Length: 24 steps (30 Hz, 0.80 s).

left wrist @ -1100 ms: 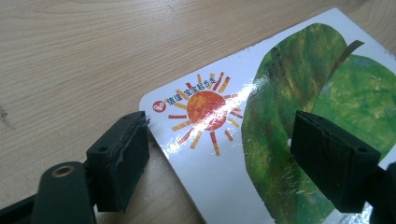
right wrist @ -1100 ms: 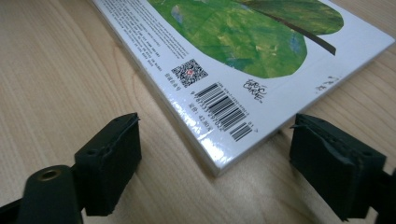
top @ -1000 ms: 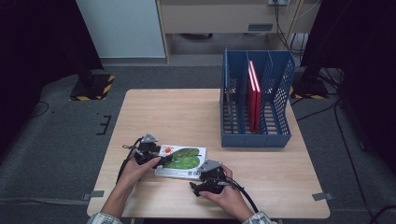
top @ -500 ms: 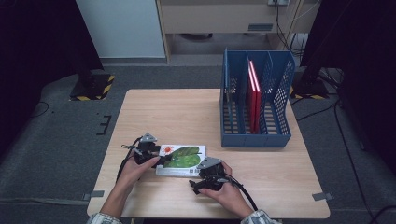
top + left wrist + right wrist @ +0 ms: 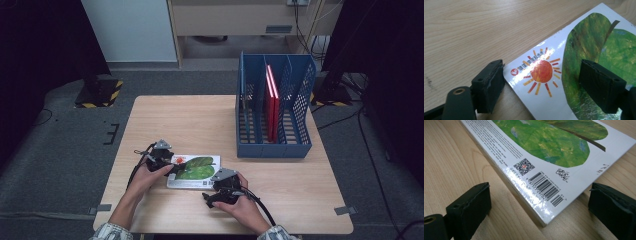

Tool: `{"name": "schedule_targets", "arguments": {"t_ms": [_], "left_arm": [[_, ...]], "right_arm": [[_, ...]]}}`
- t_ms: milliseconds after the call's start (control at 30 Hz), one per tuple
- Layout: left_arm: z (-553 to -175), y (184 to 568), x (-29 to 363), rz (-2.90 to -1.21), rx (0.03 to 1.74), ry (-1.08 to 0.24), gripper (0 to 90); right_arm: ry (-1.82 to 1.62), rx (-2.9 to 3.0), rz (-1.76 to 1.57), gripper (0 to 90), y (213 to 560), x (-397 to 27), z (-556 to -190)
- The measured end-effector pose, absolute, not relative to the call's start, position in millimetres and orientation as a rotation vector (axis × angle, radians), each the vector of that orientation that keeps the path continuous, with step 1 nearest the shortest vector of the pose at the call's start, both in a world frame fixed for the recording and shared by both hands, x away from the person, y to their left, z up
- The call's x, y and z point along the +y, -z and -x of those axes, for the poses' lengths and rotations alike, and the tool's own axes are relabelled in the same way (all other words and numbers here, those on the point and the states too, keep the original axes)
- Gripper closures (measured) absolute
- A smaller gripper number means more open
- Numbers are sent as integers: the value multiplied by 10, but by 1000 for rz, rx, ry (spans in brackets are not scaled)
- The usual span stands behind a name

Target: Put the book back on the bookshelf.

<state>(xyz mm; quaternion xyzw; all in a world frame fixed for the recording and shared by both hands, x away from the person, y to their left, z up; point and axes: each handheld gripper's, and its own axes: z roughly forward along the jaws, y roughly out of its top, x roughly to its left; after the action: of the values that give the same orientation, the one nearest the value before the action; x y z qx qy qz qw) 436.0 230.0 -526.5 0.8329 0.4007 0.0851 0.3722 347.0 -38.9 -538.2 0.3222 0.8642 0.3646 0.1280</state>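
From the high view, a picture book (image 5: 194, 171) with a green leaf cover lies flat near the desk's (image 5: 200, 120) front edge, left of centre, just as it lay a second ago; both hands hold the same places at its two ends. The left gripper (image 5: 170, 165) sits at the book's left end, the right gripper (image 5: 216, 189) at its front right corner. A blue file rack (image 5: 274, 112) stands at the desk's right back corner with red books (image 5: 271, 102) upright in a middle slot.

The left gripper view brings out the cover's red sun (image 5: 541, 71) and a corner of the book (image 5: 564, 72) lying between spread jaws, one jaw on the bare wood at the book's edge, the other over the leaf; these jaws have just been opening.

The right gripper view shows the barcode (image 5: 546, 187) and QR code (image 5: 524, 166) at the book's (image 5: 554, 150) near corner, which points between wide-spread jaws that have just been opening, neither touching it.
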Motion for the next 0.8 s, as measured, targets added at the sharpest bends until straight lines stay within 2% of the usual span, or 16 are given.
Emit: {"name": "schedule_targets", "arguments": {"t_ms": [267,800], "left_arm": [[-4357,5233,2313,-2082,1094,-210,244],[-4324,5094,2295,-2048,1112,-242,244]], "right_arm": [[-1031,2519,-964,10,5376,-340,-3474],[-1020,2481,-1006,2,5383,-288,-3474]]}}
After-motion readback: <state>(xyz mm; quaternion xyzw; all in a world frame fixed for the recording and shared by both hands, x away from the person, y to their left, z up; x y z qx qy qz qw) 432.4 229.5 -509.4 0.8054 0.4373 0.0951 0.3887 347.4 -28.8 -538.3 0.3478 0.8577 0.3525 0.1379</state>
